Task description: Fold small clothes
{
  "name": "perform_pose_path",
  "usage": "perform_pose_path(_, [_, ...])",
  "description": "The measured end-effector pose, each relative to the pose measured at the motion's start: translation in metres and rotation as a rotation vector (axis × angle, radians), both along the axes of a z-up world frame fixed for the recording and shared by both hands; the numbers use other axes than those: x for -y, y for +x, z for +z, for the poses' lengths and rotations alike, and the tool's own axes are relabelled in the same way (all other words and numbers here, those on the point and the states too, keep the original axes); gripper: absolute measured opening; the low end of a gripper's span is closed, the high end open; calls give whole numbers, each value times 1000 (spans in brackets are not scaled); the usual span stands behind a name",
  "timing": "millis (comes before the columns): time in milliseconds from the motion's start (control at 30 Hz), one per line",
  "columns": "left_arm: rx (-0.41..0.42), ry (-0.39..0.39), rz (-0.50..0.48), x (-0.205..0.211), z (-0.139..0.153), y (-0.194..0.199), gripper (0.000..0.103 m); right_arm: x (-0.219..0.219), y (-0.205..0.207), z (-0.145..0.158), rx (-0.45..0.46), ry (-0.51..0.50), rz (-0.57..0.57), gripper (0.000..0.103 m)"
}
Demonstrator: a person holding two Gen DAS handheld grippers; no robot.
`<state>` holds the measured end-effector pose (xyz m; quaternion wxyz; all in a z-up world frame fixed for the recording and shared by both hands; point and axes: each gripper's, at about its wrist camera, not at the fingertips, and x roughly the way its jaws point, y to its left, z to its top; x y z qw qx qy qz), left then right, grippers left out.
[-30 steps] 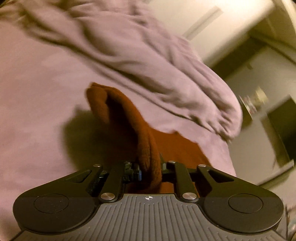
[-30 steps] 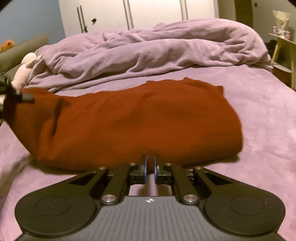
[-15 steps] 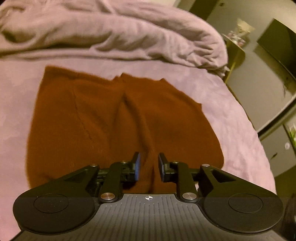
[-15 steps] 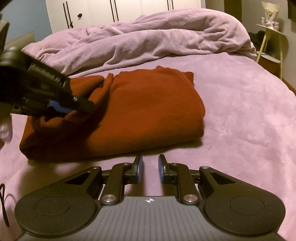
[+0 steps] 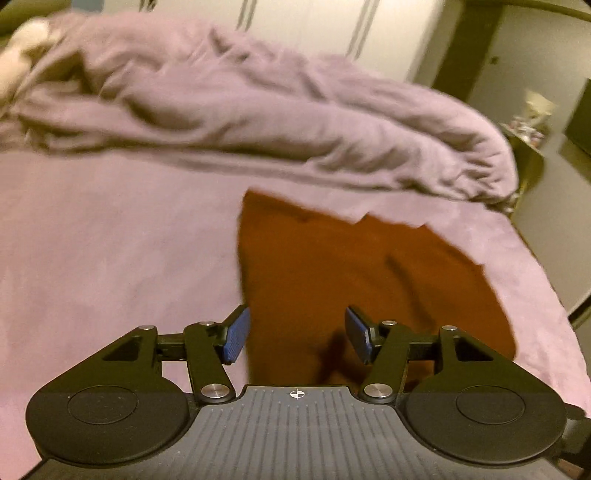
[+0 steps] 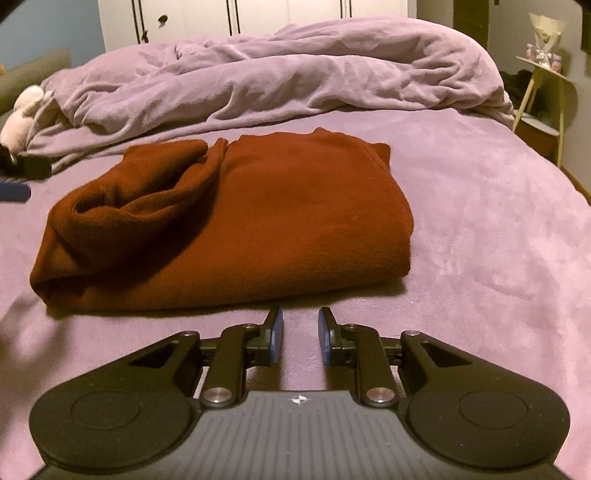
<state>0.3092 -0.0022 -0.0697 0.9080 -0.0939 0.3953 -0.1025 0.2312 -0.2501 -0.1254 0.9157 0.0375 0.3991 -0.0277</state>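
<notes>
A rust-brown knit sweater (image 6: 295, 221) lies folded on the lilac bed sheet (image 6: 480, 240), with one sleeve (image 6: 147, 192) bunched loosely on its left part. In the left wrist view the sweater (image 5: 351, 266) spreads ahead and to the right. My left gripper (image 5: 295, 314) hovers over its near left edge; its jaws are opening wide and the pads press on nothing. One of its fingers (image 6: 14, 192) shows at the far left of the right wrist view. My right gripper (image 6: 301, 317) sits just short of the sweater's near edge, its jaws opening slightly with only sheet between them.
A crumpled lilac duvet (image 6: 295, 74) is heaped across the back of the bed, also in the left wrist view as the duvet (image 5: 258, 110). A pale plush toy (image 6: 22, 110) lies at the far left. A small side table (image 6: 543, 92) stands beyond the bed's right edge. White wardrobe doors (image 6: 258, 14) are behind.
My left gripper let go of the sleeve, opened wide and drew off to the sweater's left edge; the sleeve now rests on the folded sweater. The right gripper opened a little and stayed put.
</notes>
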Motion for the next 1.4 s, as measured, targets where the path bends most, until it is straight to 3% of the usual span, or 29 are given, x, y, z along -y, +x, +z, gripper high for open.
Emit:
perform_pose_path(167, [-60, -47, 17, -4, -23, 9, 62, -2, 2, 0, -12, -22, 12, 22])
perform_pose_path(367, [-29, 22, -17, 17, -22, 2, 65, 0, 1, 1, -8, -16, 26, 23])
perform_pose_path(467, [5, 50, -29, 22, -18, -5, 65, 5, -1, 5, -2, 4, 16, 32])
perform_pose_path(633, [3, -19, -25, 9, -13, -9, 70, 4, -7, 25, 58, -13, 33, 34])
perform_pose_path(767, [33, 20, 4, -2, -9, -19, 81, 3, 4, 42, 103, 134, 92, 46])
perform_pose_path(867, [34, 60, 35, -13, -11, -26, 88, -5, 24, 51, 106, 246, 131, 46])
perform_pose_path(1000, [-8, 82, 50, -26, -22, -28, 88, -21, 52, 60, 121, 336, 187, 46])
perform_pose_path(1267, [-43, 65, 68, -37, -35, -24, 88, -45, 116, 22, -93, 545, 224, 47])
perform_pose_path(1333, [-41, 72, 62, -36, -36, -24, 89, -49, 118, 17, -96, 552, 230, 39])
perform_pose_path(1367, [-37, 76, 60, -36, -36, -25, 89, -50, 118, 17, -87, 545, 240, 24])
perform_pose_path(1400, [-31, 76, 61, -36, -35, -25, 89, -52, 116, 18, -71, 529, 253, 16])
